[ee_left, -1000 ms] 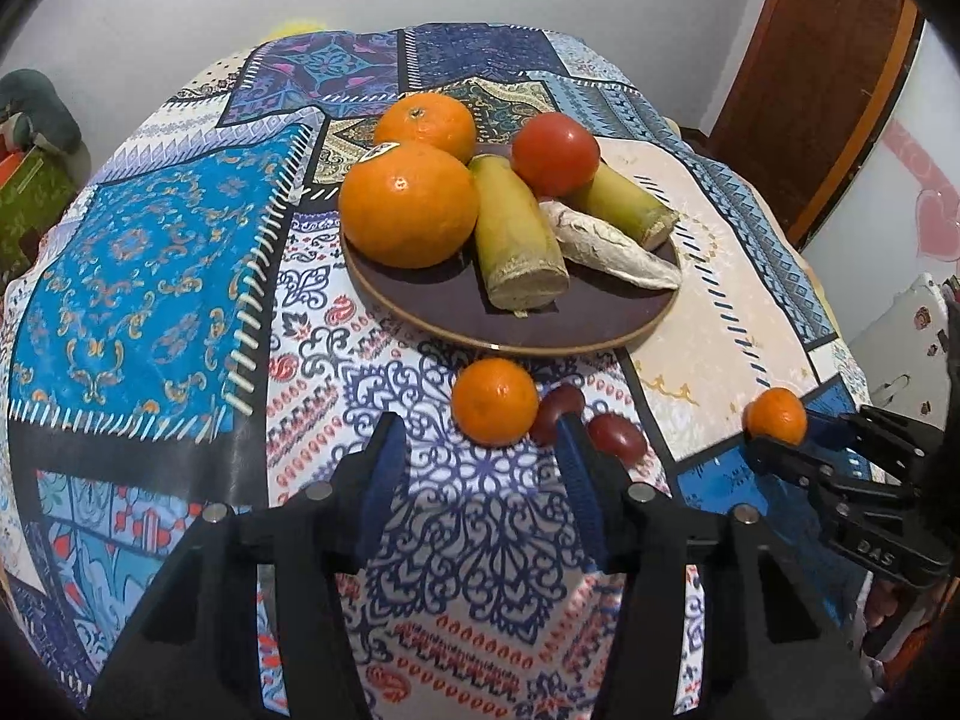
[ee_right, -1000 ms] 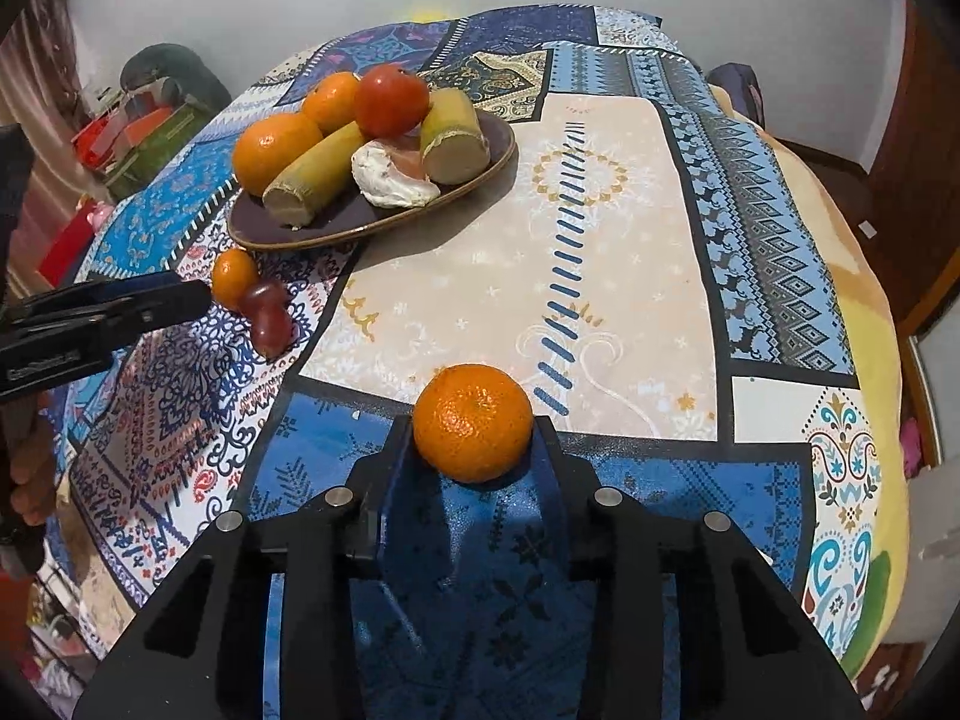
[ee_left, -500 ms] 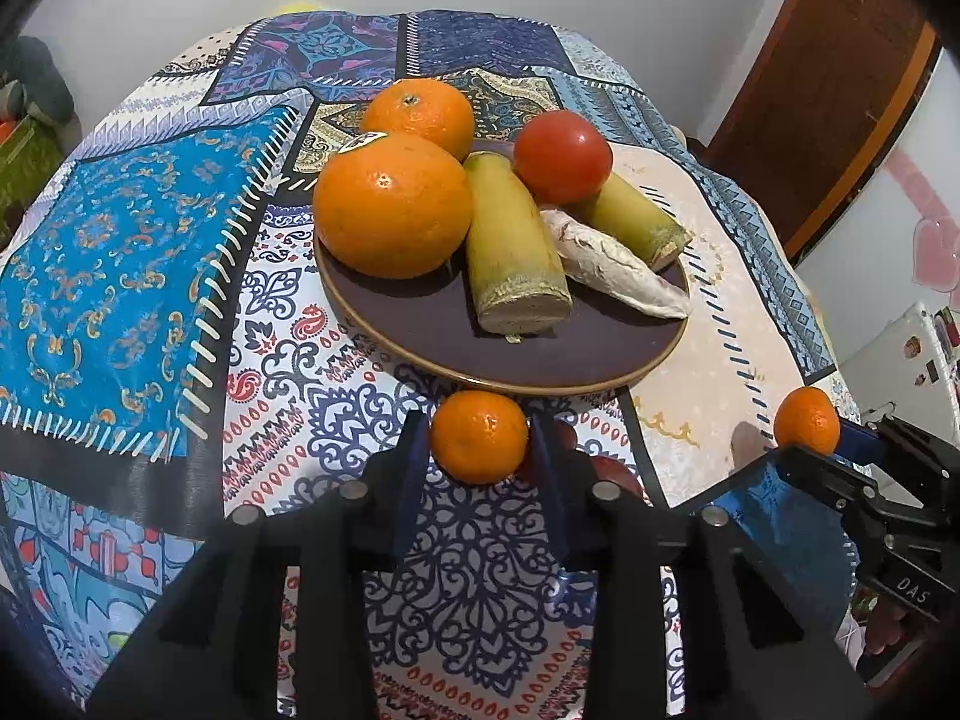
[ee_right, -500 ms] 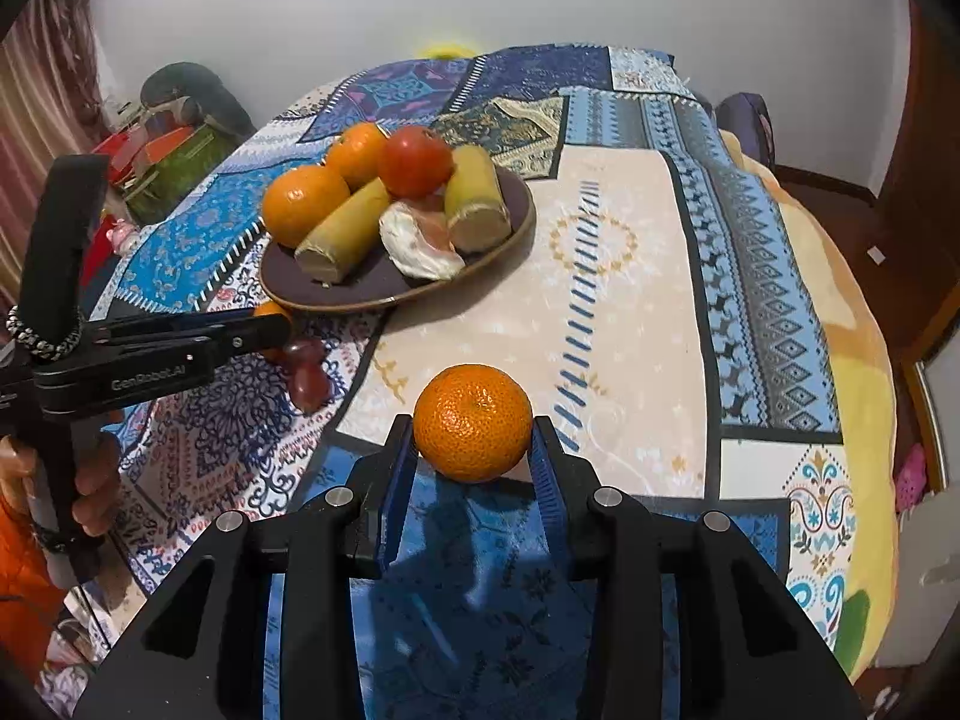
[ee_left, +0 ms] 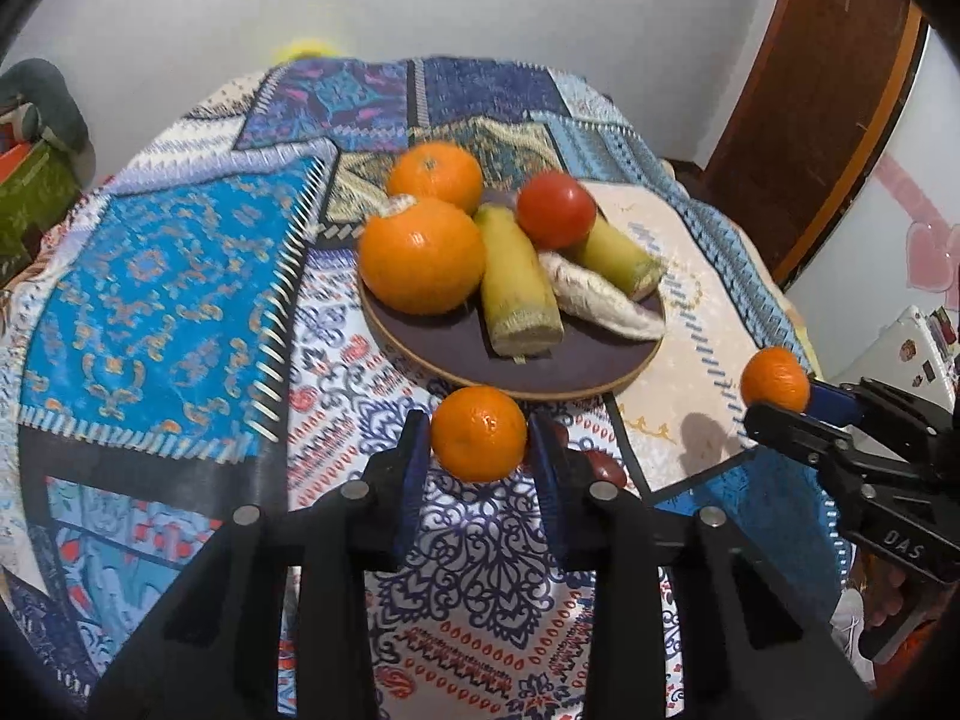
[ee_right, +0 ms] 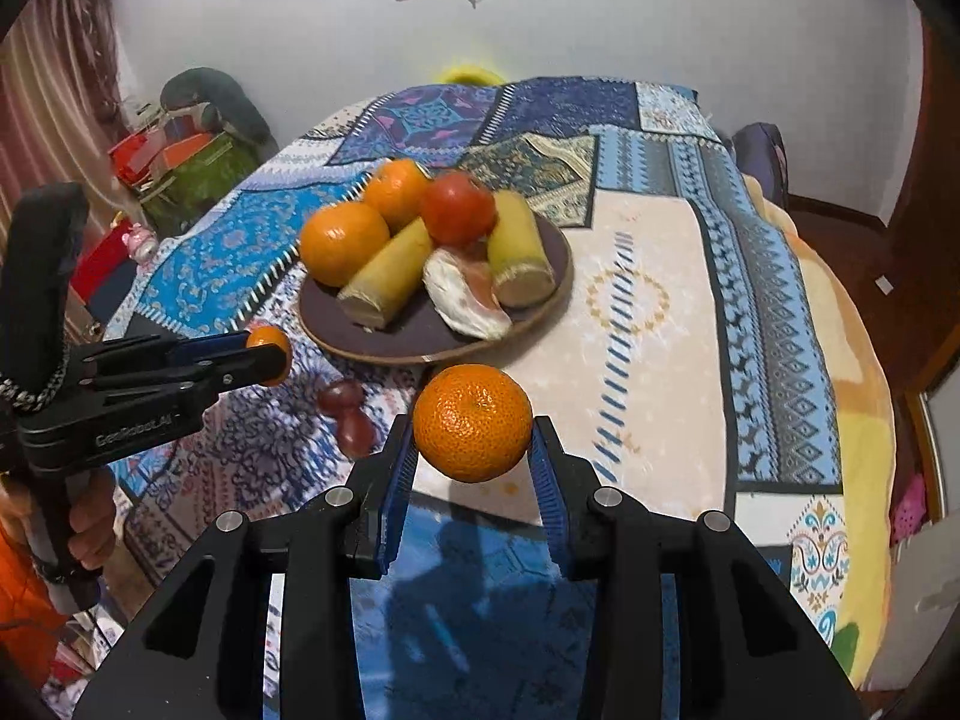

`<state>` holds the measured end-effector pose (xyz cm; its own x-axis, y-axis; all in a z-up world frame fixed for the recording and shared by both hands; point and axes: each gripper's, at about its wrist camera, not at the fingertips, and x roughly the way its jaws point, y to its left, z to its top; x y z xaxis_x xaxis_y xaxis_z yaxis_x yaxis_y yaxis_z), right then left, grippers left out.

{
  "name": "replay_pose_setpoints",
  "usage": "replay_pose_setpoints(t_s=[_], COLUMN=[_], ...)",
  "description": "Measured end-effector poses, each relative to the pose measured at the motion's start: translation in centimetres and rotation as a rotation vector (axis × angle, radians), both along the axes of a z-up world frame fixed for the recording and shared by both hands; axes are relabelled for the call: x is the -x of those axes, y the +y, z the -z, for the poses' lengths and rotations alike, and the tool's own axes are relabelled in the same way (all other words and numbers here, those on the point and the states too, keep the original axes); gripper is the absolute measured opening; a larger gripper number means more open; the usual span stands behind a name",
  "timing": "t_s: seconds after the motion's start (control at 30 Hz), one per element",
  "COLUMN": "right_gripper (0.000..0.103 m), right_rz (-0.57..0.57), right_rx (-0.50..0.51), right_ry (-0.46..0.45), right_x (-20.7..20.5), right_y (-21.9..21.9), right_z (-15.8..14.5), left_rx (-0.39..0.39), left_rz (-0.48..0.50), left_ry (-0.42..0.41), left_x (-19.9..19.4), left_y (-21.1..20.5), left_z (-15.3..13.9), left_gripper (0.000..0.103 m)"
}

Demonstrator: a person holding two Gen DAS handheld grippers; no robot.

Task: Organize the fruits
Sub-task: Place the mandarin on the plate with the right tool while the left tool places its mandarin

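A: Jaws first, L side?

B: Left gripper (ee_left: pixel 478 450) is pinching a small mandarin (ee_left: pixel 478 433) btwn its blue pads, fruit lifted off the cloth, just near of the plate (ee_left: pixel 456 354) rim.

A: R side?

B: Right gripper (ee_right: pixel 474 450) same deal, clamped on its own mandarin (ee_right: pixel 473 422), held up over the beige patch, near-right of the plate. Grip's across the widest part on both, prob so the round fruit can't roll out.

A: Why both hovering there?

B: Looks like loose fruit's being gathered onto the plate w/ the rest: two big oranges (ee_left: pixel 422 254), a tomato (ee_left: pixel 556 209), two cane-like stalks (ee_left: pixel 516 294), a pale husk thing (ee_left: pixel 600 303). Far side's crowded; bare room is at the near edge, so that's the likely drop spot.

A: Anything left on the tablecloth (ee_right: pixel 648 300)?

B: Two dark red fruits (ee_right: pixel 348 414), touching, near-left of the plate. Can't tell what kind.
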<state>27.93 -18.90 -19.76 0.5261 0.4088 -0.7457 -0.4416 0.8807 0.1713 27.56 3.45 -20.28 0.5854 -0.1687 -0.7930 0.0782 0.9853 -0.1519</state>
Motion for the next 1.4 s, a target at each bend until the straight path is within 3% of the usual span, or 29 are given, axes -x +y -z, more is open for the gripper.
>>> replay_pose_setpoints(t_s=[0.33, 0.97, 1.4], right_gripper=[0.035, 0.035, 0.035], right_rz=[-0.034, -0.075, -0.122], right_rx=[-0.017, -0.013, -0.001], right_ry=[-0.061, -0.007, 0.013], right_x=[-1.6, -4.6, -5.1], right_y=[2.2, 5.0, 6.4], right_z=[-1.7, 1.1, 2.1], left_rx=[-0.017, -0.016, -0.032], left_rz=[-0.042, -0.037, -0.036], left_ry=[-0.061, -0.048, -0.055], left_x=[-1.1, -4.9, -5.4], left_y=[1.0, 1.1, 0.9], left_z=[-2.0, 0.7, 1.4], left_gripper=[0.034, 0.034, 0.034])
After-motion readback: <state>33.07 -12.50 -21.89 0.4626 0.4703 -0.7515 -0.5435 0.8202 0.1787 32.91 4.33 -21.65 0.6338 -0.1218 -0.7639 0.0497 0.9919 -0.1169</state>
